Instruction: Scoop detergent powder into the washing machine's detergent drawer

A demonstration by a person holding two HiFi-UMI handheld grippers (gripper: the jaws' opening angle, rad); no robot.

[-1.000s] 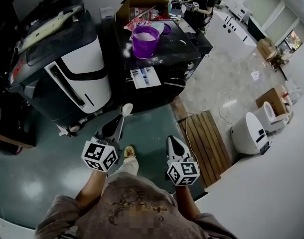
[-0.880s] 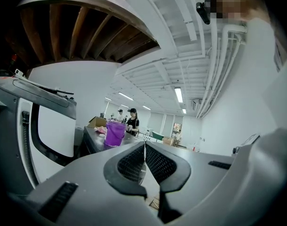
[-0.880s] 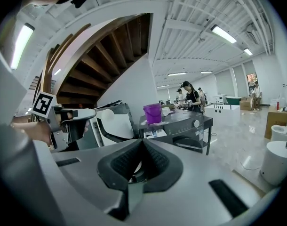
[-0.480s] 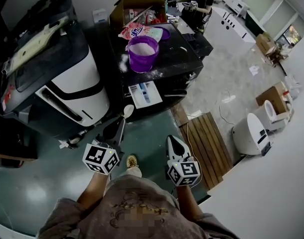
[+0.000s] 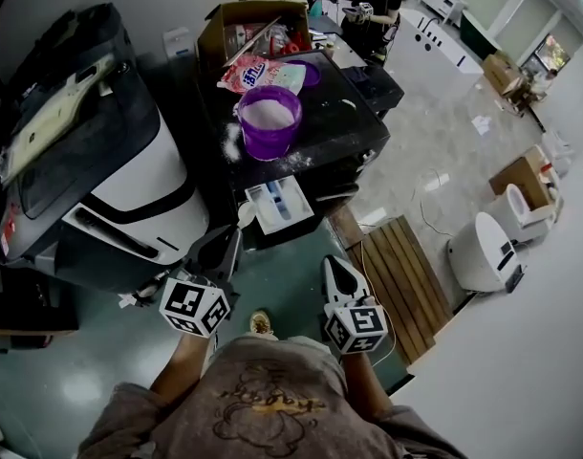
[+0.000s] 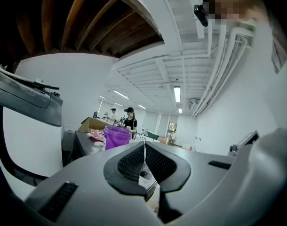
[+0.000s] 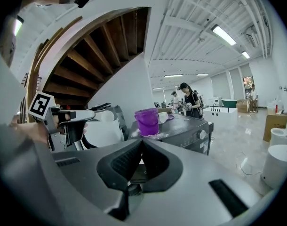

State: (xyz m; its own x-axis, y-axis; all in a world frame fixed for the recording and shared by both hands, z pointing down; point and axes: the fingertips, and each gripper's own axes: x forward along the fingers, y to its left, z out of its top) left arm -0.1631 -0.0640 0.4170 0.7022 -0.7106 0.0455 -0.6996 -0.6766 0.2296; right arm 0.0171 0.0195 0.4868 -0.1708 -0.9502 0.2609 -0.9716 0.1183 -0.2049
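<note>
Drawn nearer the detergent drawer (image 5: 280, 204), a scoop (image 5: 245, 214) is clamped by the left gripper (image 5: 231, 241); the right gripper (image 5: 332, 268) is closed, empty.

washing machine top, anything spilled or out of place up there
Yes: white powder lies scattered on the black washing machine top, in a patch left of the purple bucket and in specks in front of it, toward the open detergent drawer. It looks like spilled detergent. Nothing else looks askew.
</note>
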